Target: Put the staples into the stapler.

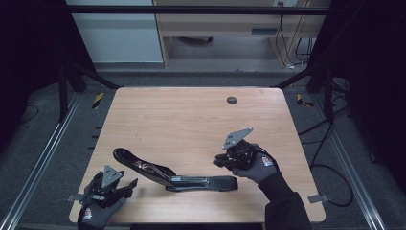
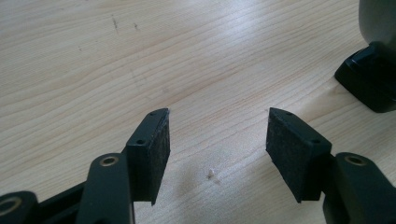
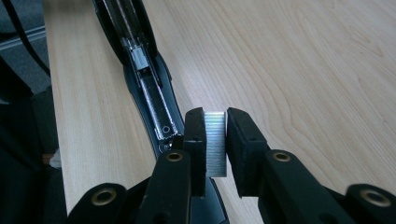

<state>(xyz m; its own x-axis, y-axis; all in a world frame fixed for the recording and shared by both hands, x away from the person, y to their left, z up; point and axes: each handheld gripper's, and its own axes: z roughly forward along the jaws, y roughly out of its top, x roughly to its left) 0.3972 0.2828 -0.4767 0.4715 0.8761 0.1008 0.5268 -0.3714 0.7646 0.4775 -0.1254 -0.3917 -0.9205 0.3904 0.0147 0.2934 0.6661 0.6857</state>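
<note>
- Presently clamped: right gripper (image 3: 215,140), pads pressed on a silver strip of staples (image 3: 216,144), held just above the near end of the stapler (image 3: 149,93).
- Stapler (image 1: 177,176) lying opened out near the front edge of the worktop (image 1: 191,120), black lid swung back toward the left, metal staple channel (image 3: 154,102) exposed.
- Left gripper (image 2: 217,135) apart, nothing between the pads, low over bare wood at the front left corner; black stapler end (image 2: 369,79) just beside.
</note>
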